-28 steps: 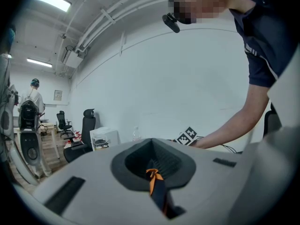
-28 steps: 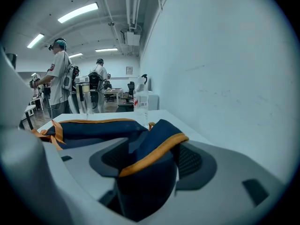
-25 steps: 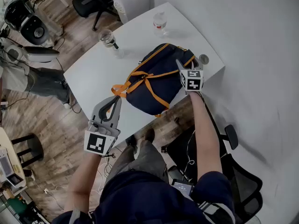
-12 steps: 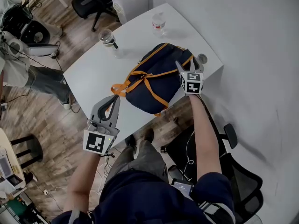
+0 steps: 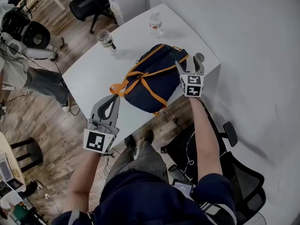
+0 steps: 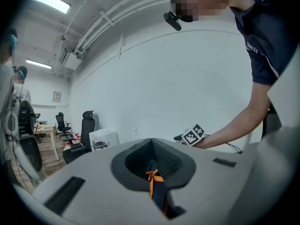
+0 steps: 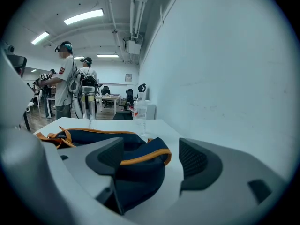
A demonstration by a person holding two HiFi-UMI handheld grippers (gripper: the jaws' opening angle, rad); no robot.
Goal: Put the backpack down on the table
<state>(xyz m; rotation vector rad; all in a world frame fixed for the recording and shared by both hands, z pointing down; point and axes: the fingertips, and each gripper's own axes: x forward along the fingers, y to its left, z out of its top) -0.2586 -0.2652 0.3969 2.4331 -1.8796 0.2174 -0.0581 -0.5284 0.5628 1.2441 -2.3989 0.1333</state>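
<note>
A navy backpack [image 5: 152, 76] with orange trim lies on the white table [image 5: 89, 74]. Its orange strap [image 5: 118, 89] reaches toward the table's near edge. My left gripper [image 5: 112, 103] is shut on that strap, and in the left gripper view a strip of orange and navy strap [image 6: 156, 187] sits pinched in the gripper [image 6: 153, 159]. My right gripper [image 5: 189, 63] hangs open just above the backpack's right end. In the right gripper view the backpack's padded edge [image 7: 140, 161] lies between the wide-apart jaws of the gripper [image 7: 152, 159], with neither pad touching it.
A water bottle [image 5: 154, 23] and a lidded glass cup [image 5: 106, 39] stand at the table's far side. A black office chair [image 5: 234, 172] is by my right leg. Other chairs [image 5: 89, 1] and a person [image 5: 28, 76] are on the wooden floor at left.
My right gripper has lifted a little off the backpack's right end and its jaws stand slightly wider. The left gripper has stayed in place on the strap.
</note>
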